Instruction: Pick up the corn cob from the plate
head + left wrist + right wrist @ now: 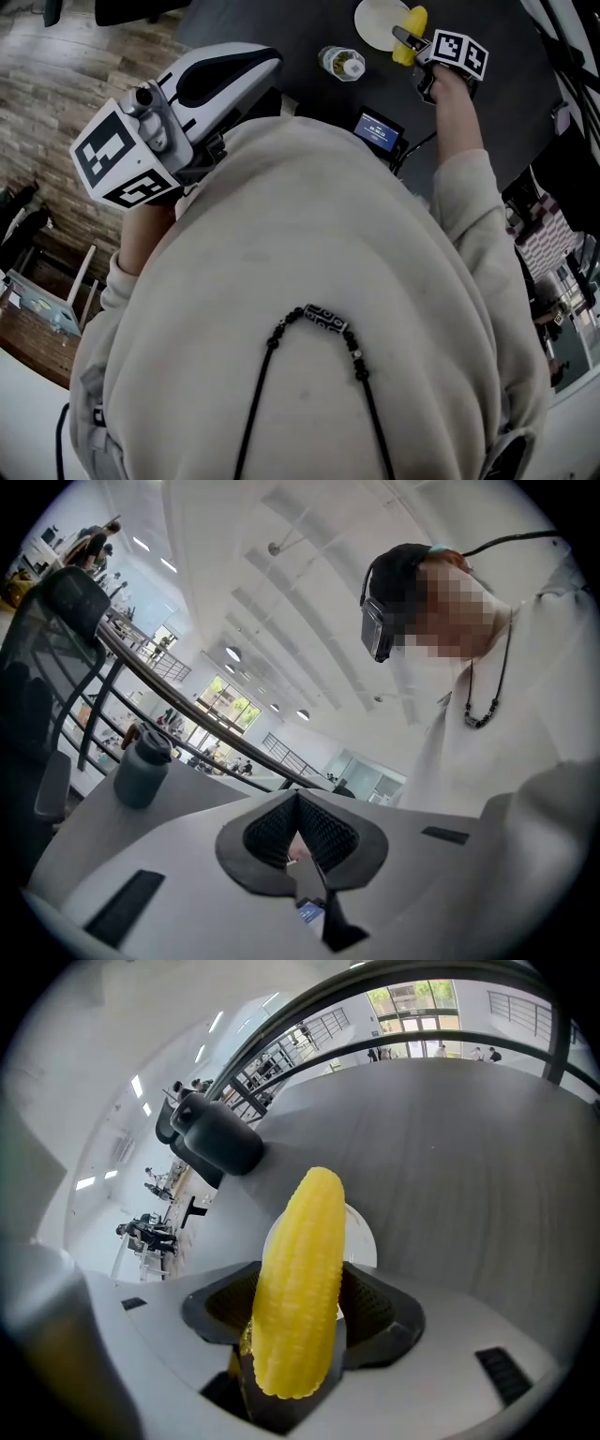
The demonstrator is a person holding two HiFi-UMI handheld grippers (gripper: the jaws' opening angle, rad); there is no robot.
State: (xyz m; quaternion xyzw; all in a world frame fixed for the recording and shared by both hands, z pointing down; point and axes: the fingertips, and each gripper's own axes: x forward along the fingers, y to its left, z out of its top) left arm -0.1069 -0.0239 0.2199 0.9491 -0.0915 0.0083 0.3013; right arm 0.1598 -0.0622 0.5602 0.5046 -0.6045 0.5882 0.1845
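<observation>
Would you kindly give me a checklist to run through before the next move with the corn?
1. Right gripper closed on corn: ok, both pads press its sides.
2. Corn in line with the jaws: ok, its tip points straight out.
3. Corn clear of plate: cannot tell, the plate shows right behind it.
4. Bottle out of the way: ok, it sits beside the plate, apart from the corn.
5. Left gripper free: ok, jaws together, nothing between them.
</observation>
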